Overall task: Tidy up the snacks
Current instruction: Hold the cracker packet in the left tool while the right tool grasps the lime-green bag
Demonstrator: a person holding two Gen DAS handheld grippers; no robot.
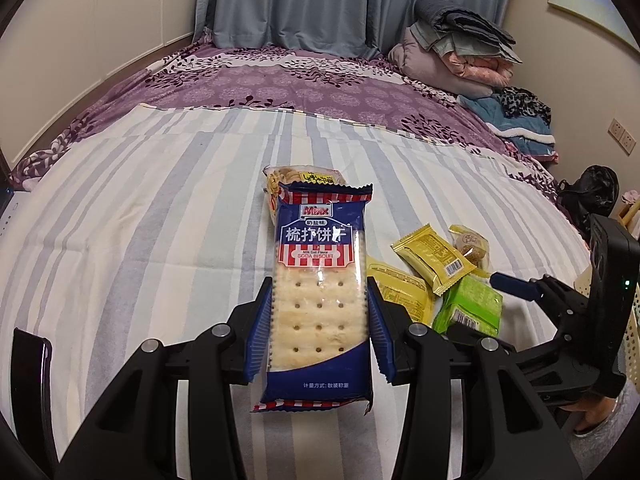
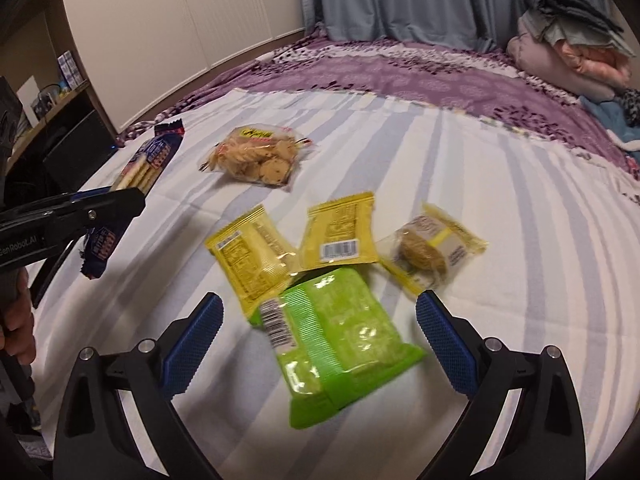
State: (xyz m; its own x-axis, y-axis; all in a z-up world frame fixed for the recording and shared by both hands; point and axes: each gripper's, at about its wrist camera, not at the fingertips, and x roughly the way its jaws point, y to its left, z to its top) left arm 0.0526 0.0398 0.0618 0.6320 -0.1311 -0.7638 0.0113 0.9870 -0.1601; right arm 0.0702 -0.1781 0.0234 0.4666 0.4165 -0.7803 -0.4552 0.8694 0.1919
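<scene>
We see the striped bedsheet (image 1: 160, 216) spread under everything. Our left gripper (image 1: 319, 320) is clamped on the soda biscuit pack (image 1: 319, 292), held above the sheet. Our right gripper (image 2: 320, 340) hangs with fingers wide apart around the green snack packet (image 2: 340, 344). Beyond it lie two yellow packets (image 2: 256, 252), a single wrapped cookie (image 2: 428, 252), and a clear cookie bag (image 2: 256, 156).

Left gripper (image 1: 319, 316) fingers (image 1: 260, 332) clamp soda biscuit pack (image 1: 320, 280) above striped bedsheet (image 1: 140, 220).
</scene>
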